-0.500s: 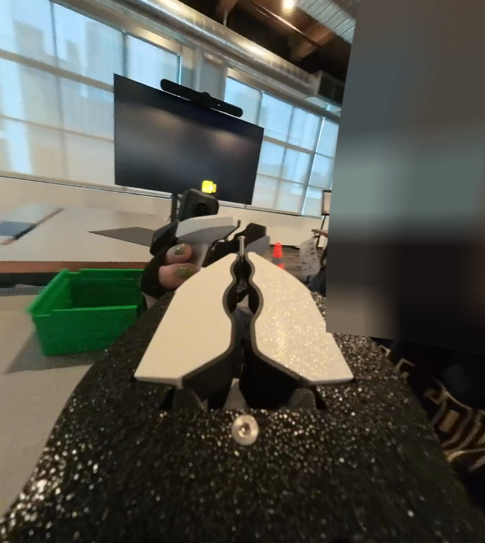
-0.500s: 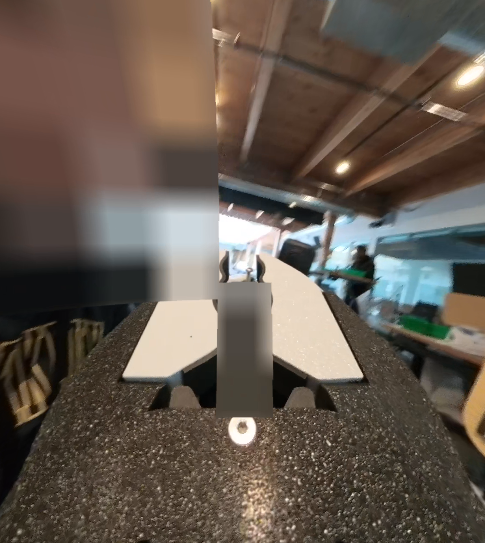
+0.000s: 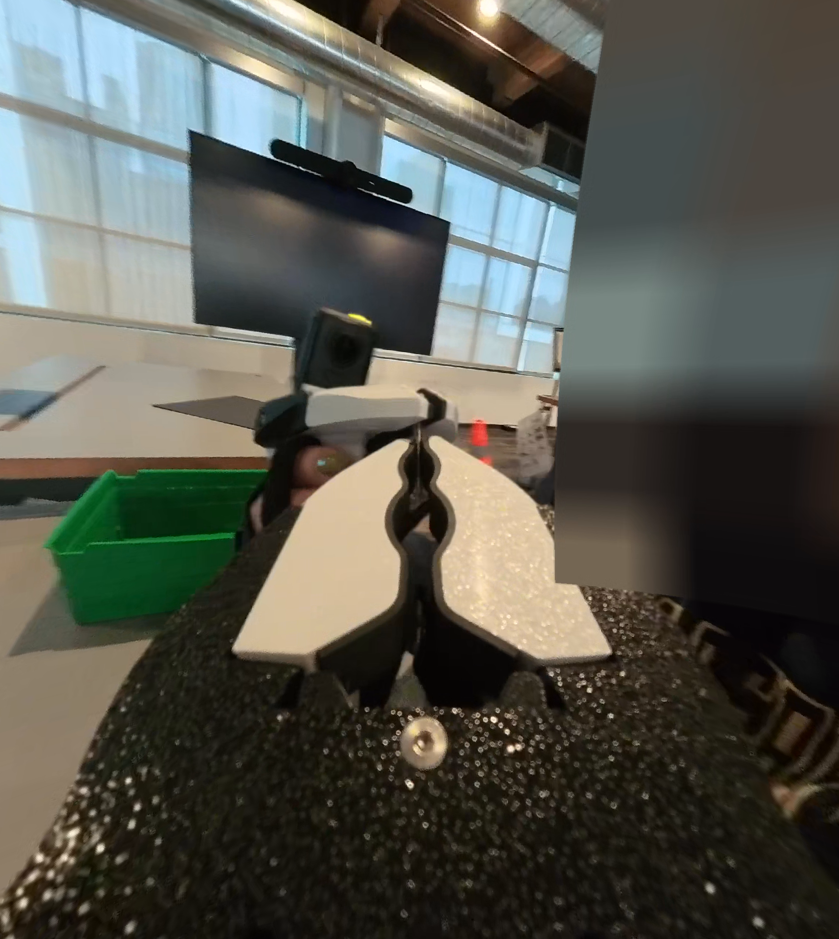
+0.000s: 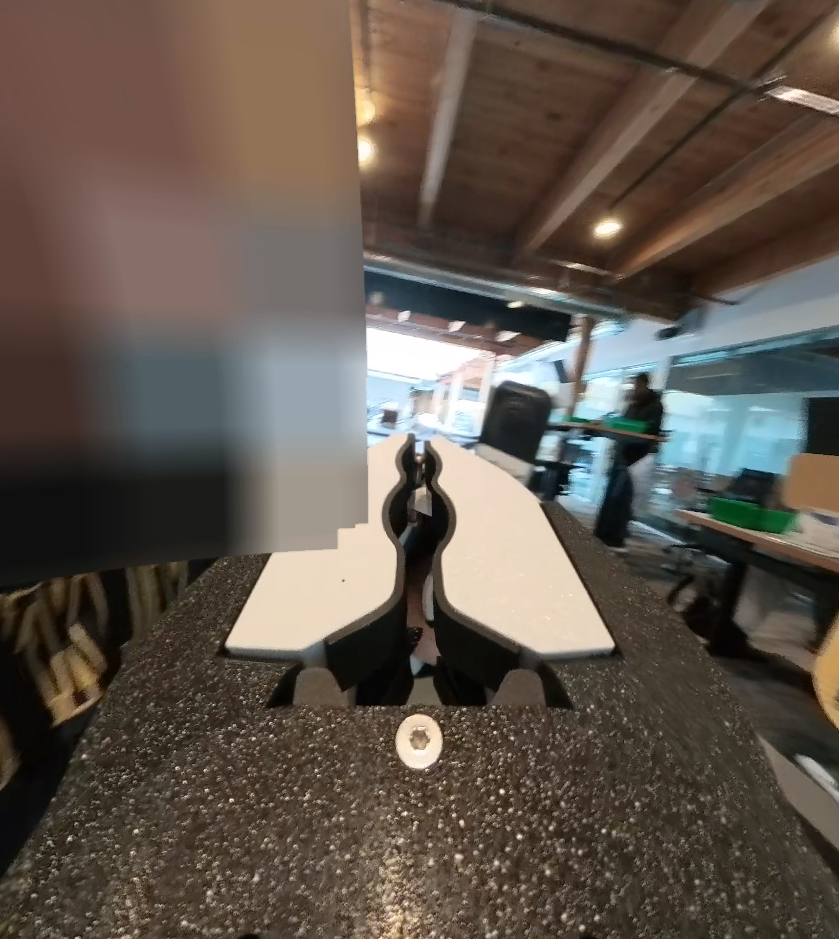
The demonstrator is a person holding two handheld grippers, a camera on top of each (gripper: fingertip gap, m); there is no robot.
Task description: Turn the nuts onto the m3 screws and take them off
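Note:
In the left wrist view my left gripper (image 3: 416,449) is shut on a thin m3 screw (image 3: 415,472), which stands upright between the fingertips. My right gripper (image 3: 427,412) lies crosswise just behind and above, with its tips at the screw's top end. A hand (image 3: 321,465) holds it. In the right wrist view my right gripper (image 4: 420,449) is nearly closed, with a small dark piece, the nut (image 4: 420,460), pinched at the tips. The nut is too small and blurred to see clearly.
A green bin (image 3: 153,538) stands on the light table (image 3: 1,686) to the left. A dark screen (image 3: 316,254) and an orange cone (image 3: 479,432) are behind. In the right wrist view a person (image 4: 631,457), a black chair (image 4: 514,427) and desks with green bins (image 4: 747,513) are far off. Left and right tips are no more than a few centimetres apart.
The right gripper has turned and shifted right, so it now lies across the top of the screw. The left gripper has kept its hold on the screw.

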